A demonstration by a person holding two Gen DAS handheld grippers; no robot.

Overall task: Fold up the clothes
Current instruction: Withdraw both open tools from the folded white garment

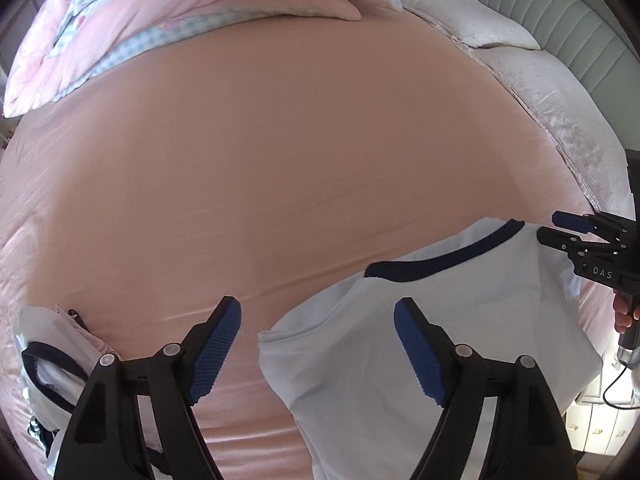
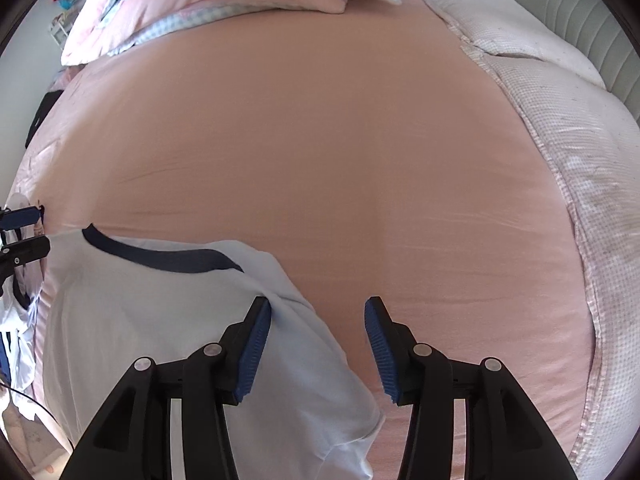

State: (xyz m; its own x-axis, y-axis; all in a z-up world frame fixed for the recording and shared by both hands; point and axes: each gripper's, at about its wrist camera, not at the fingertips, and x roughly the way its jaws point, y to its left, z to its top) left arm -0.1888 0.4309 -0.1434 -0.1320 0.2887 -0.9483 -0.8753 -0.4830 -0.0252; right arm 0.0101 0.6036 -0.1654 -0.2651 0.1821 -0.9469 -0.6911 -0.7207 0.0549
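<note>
A pale blue T-shirt (image 1: pixel 460 320) with a navy collar band (image 1: pixel 448 260) lies on the pink bed sheet (image 1: pixel 280 160). My left gripper (image 1: pixel 318 336) is open above the shirt's left edge, holding nothing. My right gripper (image 2: pixel 318 344) is open over the shirt's right shoulder edge; the same shirt (image 2: pixel 160 320) and its collar band (image 2: pixel 168 258) show in the right wrist view. The right gripper also shows in the left wrist view (image 1: pixel 556 228), beside the collar. The left gripper's tips show in the right wrist view (image 2: pixel 28 230).
A heap of white and navy clothes (image 1: pixel 52 360) lies at the near left. A folded pink and checked quilt (image 1: pixel 200 12) lies at the far side. A white checked pillow (image 2: pixel 560 100) and a padded headboard (image 1: pixel 540 0) are at the right.
</note>
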